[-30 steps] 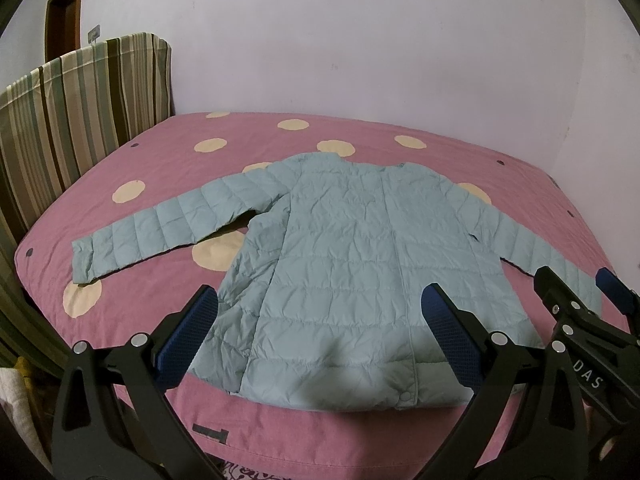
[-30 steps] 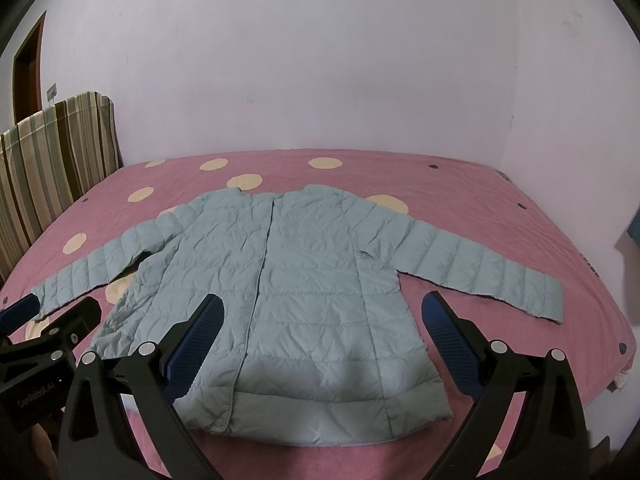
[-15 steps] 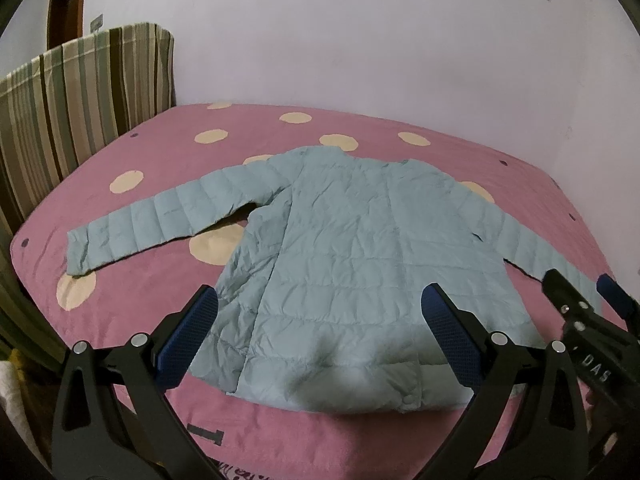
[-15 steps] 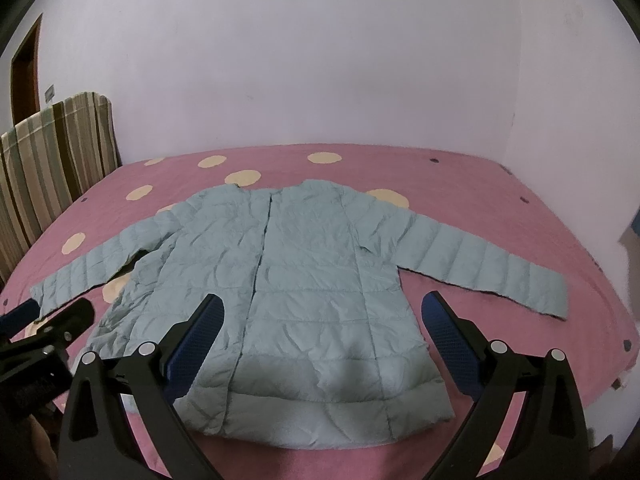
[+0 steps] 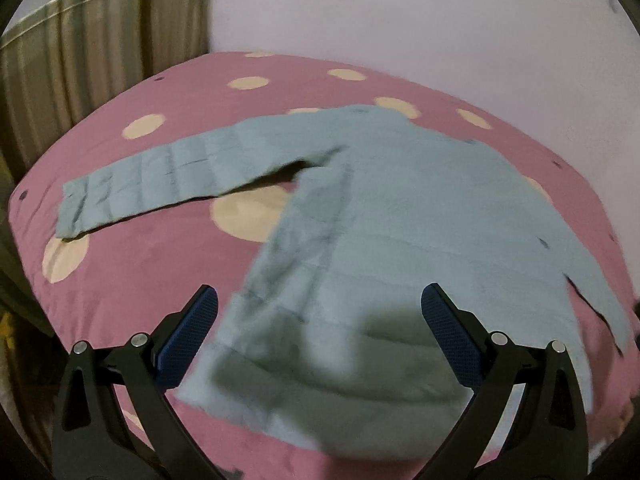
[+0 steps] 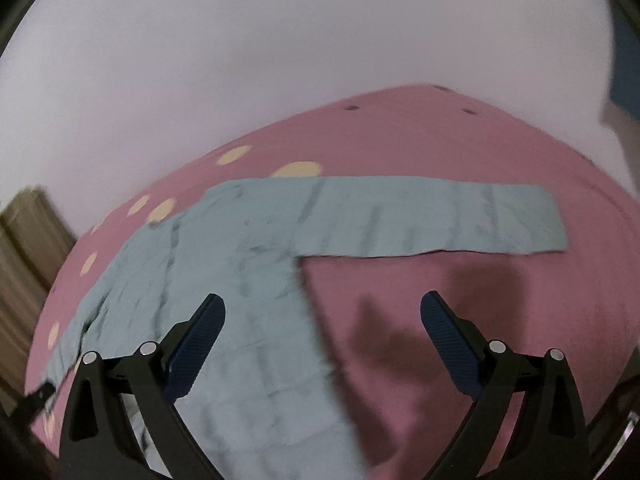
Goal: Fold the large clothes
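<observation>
Across the pink bed (image 5: 120, 292) with its cream polka dots lies a pale blue-green quilted jacket (image 5: 420, 220), spread flat with the hem toward the near edge and both sleeves stretched out sideways. From the left wrist view the left claw (image 5: 320, 332) hangs over the hem, its blue-padded fingers (image 5: 188, 336) spread wide; the hem sits in the gap between them, no pad pressing on cloth, and the claw's shadow falls on the fabric at 6 o'clock. One sleeve (image 5: 160, 184) runs off toward 9 o'clock, its cuff near the bed's edge, and a striped headboard (image 5: 100, 68) stands at 10 o'clock against the plain pale wall (image 5: 400, 20). From the right wrist view the right claw (image 6: 322, 332) is also spread wide, though its jaws have just been closing a little; between them lie the jacket's side edge and bare pink sheet, with nothing pinched. The other sleeve (image 6: 440, 220) lies straight toward 3 o'clock above that claw, well apart from its pads (image 6: 448, 344). Both views are blurred, so the quilting is smeared.
</observation>
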The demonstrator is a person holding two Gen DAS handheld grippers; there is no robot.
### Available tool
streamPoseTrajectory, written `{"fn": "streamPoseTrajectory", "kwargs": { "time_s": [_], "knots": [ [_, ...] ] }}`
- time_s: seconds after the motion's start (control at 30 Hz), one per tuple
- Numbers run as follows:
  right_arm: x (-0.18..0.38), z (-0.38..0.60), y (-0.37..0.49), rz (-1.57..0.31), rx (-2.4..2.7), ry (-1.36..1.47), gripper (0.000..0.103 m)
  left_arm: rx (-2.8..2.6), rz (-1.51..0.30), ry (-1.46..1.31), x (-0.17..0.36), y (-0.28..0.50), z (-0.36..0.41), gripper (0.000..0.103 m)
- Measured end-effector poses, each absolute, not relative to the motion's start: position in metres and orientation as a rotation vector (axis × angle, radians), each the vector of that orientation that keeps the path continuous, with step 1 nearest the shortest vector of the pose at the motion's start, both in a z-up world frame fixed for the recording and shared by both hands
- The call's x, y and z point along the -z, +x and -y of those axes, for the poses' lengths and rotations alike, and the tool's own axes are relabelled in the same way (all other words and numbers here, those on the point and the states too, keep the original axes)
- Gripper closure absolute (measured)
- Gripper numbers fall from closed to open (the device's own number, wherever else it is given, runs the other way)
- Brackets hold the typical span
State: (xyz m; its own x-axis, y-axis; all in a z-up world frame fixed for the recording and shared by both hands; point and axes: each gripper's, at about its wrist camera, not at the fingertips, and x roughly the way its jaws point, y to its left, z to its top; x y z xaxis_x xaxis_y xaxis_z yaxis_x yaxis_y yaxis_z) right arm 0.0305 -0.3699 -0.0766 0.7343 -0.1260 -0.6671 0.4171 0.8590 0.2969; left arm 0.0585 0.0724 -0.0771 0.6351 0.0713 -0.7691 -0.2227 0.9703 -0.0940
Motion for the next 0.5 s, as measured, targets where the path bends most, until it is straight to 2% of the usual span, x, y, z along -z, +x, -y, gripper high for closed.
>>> {"fn": "streamPoseTrajectory", "kwargs": {
  "time_s": [0.07, 0.1, 0.23, 0.3, 0.33, 0.5],
  "knots": [
    [0.087, 0.397, 0.031, -0.694, 0.341, 0.511, 0.04, -0.219, -0.874, -0.214, 0.085, 0.067, -0.088, 0.002],
    [0.096, 0.416, 0.032, -0.705, 0.363, 0.555, 0.045, -0.246, -0.88, -0.231, 0.09, 0.072, -0.097, 0.002],
    [0.119, 0.464, 0.03, -0.687, 0.398, 0.688, 0.045, -0.321, -0.905, -0.298, 0.107, 0.083, -0.128, 0.005],
    [0.133, 0.487, 0.025, -0.677, 0.406, 0.778, 0.043, -0.342, -0.911, -0.342, 0.116, 0.085, -0.145, 0.019],
    [0.141, 0.498, 0.023, -0.669, 0.406, 0.838, 0.04, -0.35, -0.919, -0.365, 0.121, 0.087, -0.153, 0.022],
    [0.18, 0.537, 0.017, -0.613, 0.403, 1.078, 0.039, -0.402, -0.968, -0.437, 0.14, 0.088, -0.178, 0.022]
  ]
}}
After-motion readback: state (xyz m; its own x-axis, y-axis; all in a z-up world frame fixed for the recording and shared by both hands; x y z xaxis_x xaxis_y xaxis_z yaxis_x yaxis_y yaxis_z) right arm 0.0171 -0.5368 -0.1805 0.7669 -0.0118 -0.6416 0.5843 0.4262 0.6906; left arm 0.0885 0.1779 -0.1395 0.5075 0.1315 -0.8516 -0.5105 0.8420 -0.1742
